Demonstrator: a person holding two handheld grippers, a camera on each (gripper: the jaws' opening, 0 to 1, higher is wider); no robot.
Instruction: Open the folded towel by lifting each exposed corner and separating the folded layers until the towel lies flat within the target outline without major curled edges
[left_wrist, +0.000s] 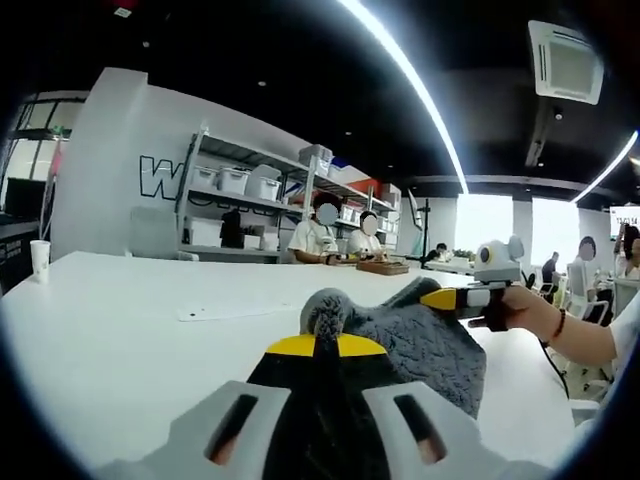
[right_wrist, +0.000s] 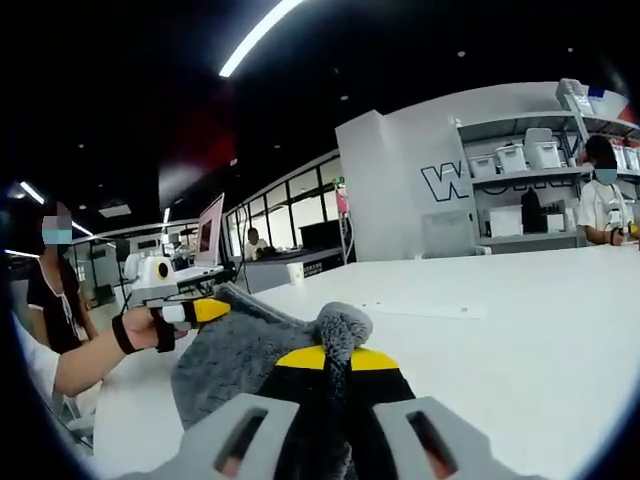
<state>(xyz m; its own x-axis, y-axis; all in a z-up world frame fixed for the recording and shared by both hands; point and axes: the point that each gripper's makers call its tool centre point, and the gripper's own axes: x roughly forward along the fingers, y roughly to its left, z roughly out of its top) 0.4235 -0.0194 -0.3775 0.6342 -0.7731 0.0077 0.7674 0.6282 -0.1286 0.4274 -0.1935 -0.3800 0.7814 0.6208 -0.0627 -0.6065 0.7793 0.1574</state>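
Above the white bench (left_wrist: 120, 320), lifted off its surface, the grey towel (left_wrist: 425, 345) hangs stretched between two grippers; in the left gripper view the left gripper (left_wrist: 318, 345) has its yellow-tipped jaws pinched tight on a bunched corner, while the right gripper (left_wrist: 452, 298) clamps the far corner; the right gripper view adds a laptop (right_wrist: 208, 235) at the bench's far edge; the towel looks fluffy, crumpled, sagging.

Gray towel (left_wrist: 425, 345) hides its lower folds behind the left hand-held gripper (left_wrist: 317, 345) at bottom centre; wall lettering (left_wrist: 160, 177) is shelf-blocked.
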